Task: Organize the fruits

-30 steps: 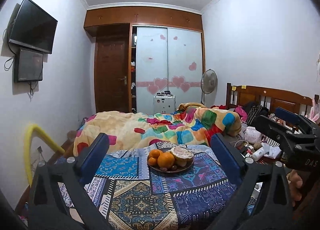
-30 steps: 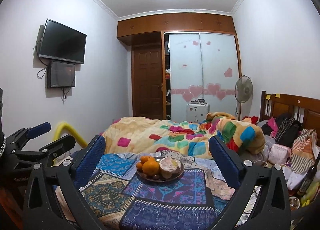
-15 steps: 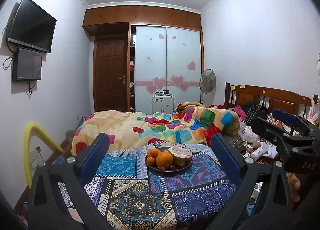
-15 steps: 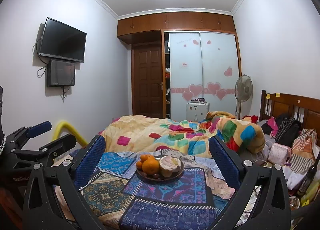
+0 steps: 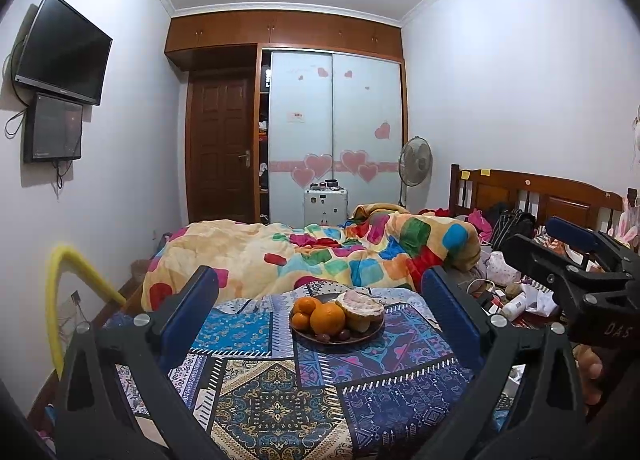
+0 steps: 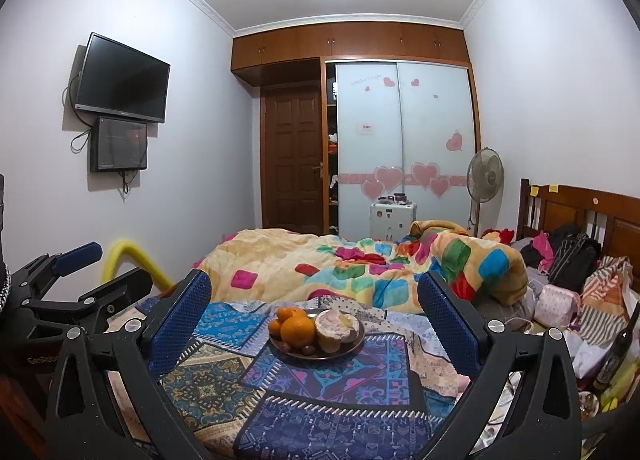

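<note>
A dark round plate (image 5: 372, 334) (image 6: 356, 346) sits on a patterned cloth. It holds oranges (image 5: 327, 318) (image 6: 297, 331), a peeled pale pomelo (image 5: 360, 304) (image 6: 335, 324) and small dark fruits (image 5: 323, 337). My left gripper (image 5: 320, 324) is open and empty, held back from the plate, which shows between its blue pads. My right gripper (image 6: 314, 328) is open and empty too, likewise short of the plate. Each gripper shows at the edge of the other's view.
The cloth (image 5: 280, 392) covers a small table in front of a bed with a colourful quilt (image 5: 320, 256). Cluttered bags and bottles (image 6: 580, 300) lie to the right. A yellow tube (image 5: 60, 284) stands at the left wall.
Both views have drifted slightly; the plate sits a touch higher between the left pads. Both grippers stay open and empty.
</note>
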{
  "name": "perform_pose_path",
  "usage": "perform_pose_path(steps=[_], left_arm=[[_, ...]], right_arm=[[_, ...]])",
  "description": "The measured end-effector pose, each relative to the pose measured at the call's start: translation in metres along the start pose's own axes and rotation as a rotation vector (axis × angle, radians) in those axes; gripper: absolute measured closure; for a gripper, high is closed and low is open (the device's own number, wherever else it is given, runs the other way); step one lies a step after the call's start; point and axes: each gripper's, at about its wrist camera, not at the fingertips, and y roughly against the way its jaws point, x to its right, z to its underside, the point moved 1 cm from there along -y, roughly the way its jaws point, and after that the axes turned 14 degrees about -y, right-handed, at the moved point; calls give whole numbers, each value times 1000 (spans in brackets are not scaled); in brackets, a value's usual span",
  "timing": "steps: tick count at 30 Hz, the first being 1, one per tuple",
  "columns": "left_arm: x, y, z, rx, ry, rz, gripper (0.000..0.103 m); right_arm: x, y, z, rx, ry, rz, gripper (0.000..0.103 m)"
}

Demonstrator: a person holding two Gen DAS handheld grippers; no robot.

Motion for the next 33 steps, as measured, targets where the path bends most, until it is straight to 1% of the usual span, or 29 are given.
perform_pose_path(steps=[22, 28, 33], left_arm=[[-4, -6, 0, -2, 3, -3, 0], [-5, -7, 0, -2, 4, 7, 0], [-1, -8, -1, 6, -13, 4, 0]], right_arm=[[1, -5, 0, -5, -3, 8, 0], [-2, -6, 1, -1, -6, 6, 0], [-3, -7, 1, -1, -9, 6, 0]])
